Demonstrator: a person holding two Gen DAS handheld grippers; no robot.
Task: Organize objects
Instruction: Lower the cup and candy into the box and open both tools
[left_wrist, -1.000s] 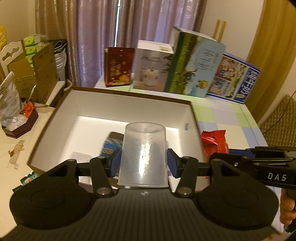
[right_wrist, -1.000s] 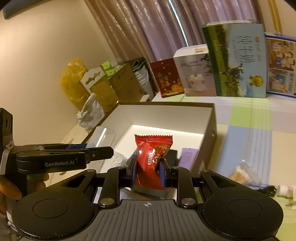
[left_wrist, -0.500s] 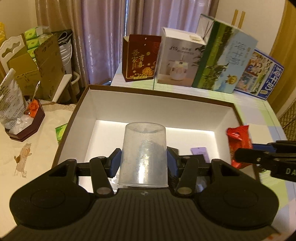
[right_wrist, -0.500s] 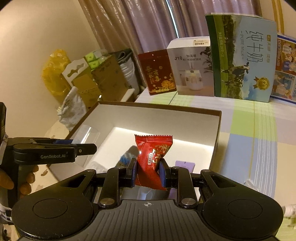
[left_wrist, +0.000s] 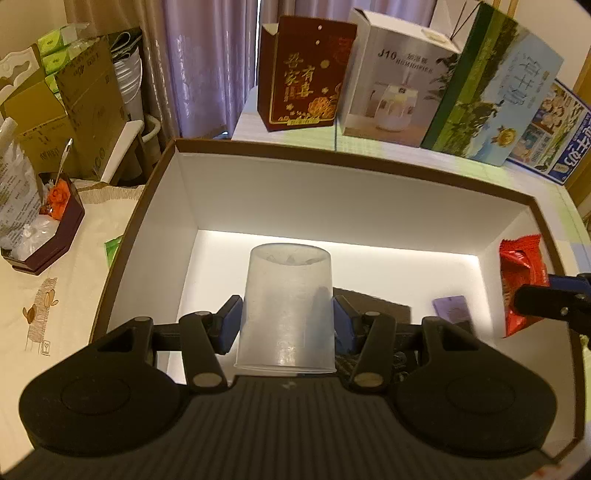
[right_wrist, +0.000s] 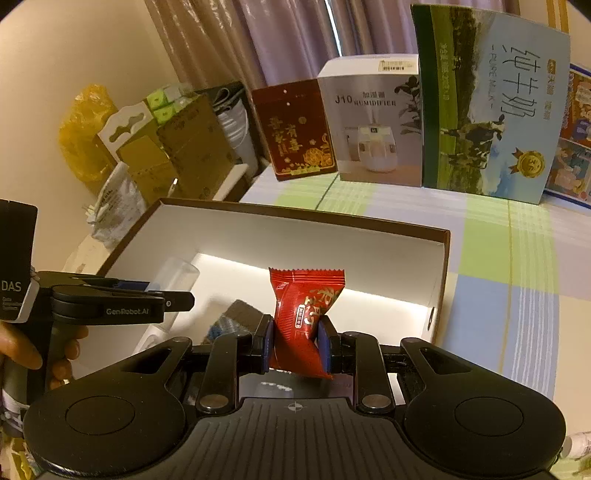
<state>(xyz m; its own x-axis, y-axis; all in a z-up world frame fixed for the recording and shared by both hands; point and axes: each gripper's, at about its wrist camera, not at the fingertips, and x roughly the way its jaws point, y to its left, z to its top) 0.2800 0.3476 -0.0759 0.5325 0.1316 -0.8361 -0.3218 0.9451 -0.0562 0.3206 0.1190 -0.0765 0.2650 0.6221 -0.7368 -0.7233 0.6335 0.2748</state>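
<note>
A big brown-rimmed box with a white inside lies below both grippers. My left gripper is shut on a clear plastic cup, held upside down over the box's floor. My right gripper is shut on a red snack packet above the box, near its right wall. In the left wrist view that red packet shows at the right with the right gripper on it. A dark packet and a small purple card lie on the box floor.
Upright cartons line the far edge of the checked tablecloth: a dark red one, a white humidifier box and a green milk carton. A small dark tray with wrappers sits left of the box. Cardboard boxes stand beyond it.
Both grippers have moved forward and lower over the box, so its white inside now fills more of each view. The cup and the red packet stay gripped as before.
</note>
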